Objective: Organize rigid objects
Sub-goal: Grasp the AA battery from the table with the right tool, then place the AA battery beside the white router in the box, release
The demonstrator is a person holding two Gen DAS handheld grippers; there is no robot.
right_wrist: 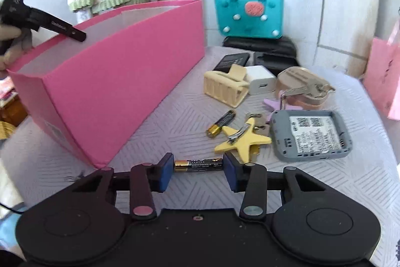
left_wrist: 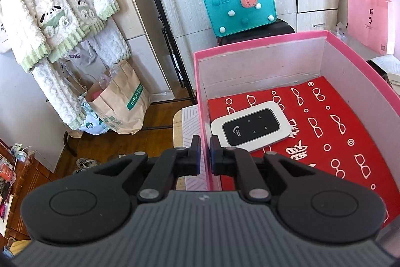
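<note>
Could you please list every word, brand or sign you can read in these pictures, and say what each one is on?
"hotwind": green band on the brown paper bag.
"ZDK", roughly: black panel of the white pocket router in the pink box.
"JOS...", rest washed out: pink shopping bag.
Large white characters on the red box lining: not legible to me.
Print on the battery and the grey case's label: too small.

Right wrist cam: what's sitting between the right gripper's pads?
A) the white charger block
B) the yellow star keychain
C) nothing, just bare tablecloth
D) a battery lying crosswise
D: in the right wrist view a black and gold battery lies crosswise between the blue pads of the right gripper, its ends at or very near them; the star keychain and the white charger lie farther out on the cloth.
</note>
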